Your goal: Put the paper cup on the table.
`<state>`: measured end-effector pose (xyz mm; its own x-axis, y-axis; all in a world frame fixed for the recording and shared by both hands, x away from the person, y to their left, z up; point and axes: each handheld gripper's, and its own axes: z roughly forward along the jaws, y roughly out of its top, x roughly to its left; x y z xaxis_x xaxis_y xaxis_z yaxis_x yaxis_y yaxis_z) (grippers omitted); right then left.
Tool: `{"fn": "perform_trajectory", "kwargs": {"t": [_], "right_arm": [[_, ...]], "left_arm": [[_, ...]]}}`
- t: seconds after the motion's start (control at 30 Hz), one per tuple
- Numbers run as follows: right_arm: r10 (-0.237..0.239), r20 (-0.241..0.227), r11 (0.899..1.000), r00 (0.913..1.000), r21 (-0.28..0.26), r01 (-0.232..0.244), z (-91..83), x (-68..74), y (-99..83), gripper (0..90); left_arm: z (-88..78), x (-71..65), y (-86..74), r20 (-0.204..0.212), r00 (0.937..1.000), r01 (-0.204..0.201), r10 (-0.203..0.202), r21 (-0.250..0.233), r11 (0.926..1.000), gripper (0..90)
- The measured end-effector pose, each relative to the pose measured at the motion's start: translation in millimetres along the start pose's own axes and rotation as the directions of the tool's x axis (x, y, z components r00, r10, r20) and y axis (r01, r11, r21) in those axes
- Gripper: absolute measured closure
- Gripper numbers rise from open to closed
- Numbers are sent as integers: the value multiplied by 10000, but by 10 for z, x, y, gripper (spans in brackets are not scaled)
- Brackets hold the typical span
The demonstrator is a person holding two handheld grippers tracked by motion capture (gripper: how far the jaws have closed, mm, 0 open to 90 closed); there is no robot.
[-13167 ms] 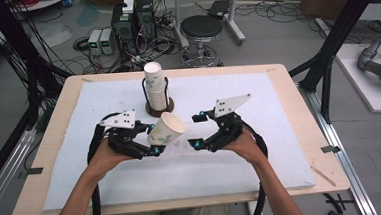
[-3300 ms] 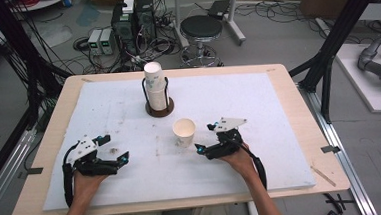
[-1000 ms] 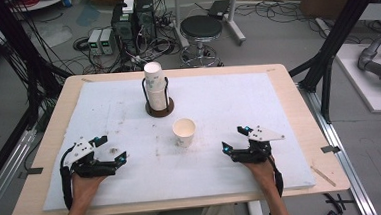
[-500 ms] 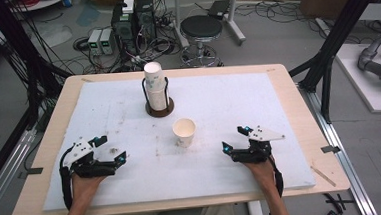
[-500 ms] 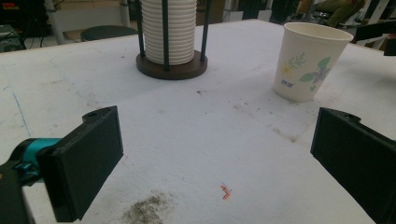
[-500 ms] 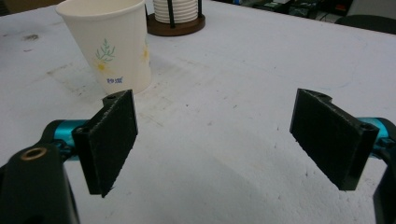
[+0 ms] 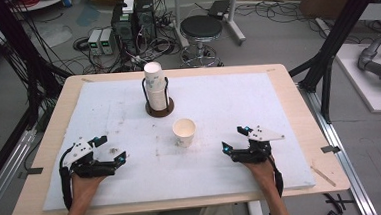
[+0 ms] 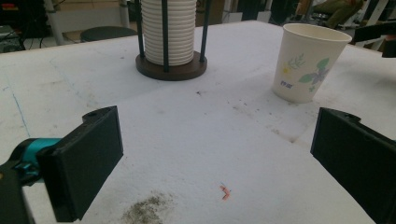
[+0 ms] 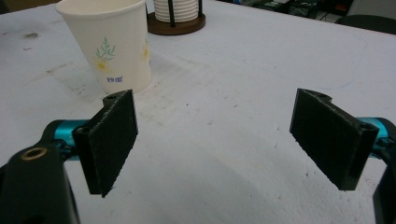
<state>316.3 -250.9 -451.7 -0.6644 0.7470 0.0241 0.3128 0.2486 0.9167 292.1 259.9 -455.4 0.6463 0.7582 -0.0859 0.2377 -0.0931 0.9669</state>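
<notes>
A single paper cup (image 7: 184,132) with a leaf print stands upright near the middle of the white mat (image 7: 228,100); it is also seen as the cup (image 8: 310,62) and the cup (image 9: 110,43). Behind it a stack of cups (image 7: 154,84) sits in a dark-based wire holder (image 7: 159,107), seen too as the stack (image 8: 169,29). My left gripper (image 7: 110,149) rests open at the mat's front left, nothing between its jaws. Over at the front right lies my right gripper (image 7: 235,139), open and empty, a hand's width from the cup.
The mat covers a wooden table (image 7: 298,106). Dark specks and a small orange scrap (image 8: 225,192) lie on the mat near the left gripper. A stool (image 7: 201,29), electronics boxes (image 7: 133,16) and cables stand on the floor beyond the far edge.
Earlier both grippers held a cup together near the middle. The cup now stands alone, and the grippers have drawn back to the front left and front right. Nothing has moved in the last second.
</notes>
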Motion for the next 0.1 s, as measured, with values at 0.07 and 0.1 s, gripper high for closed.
{"fn": "perform_trajectory", "kwargs": {"t": [0.07,0.1], "right_arm": [[22,-9,10000,10000,11,-22,-1,2,0,154],[0,2,10000,10000,-6,0,0,0,0,154]], "left_arm": [[0,0,0,-8,10000,7,-7,-6,10000,22],[0,0,0,0,10000,5,-5,-4,10000,22]]}}
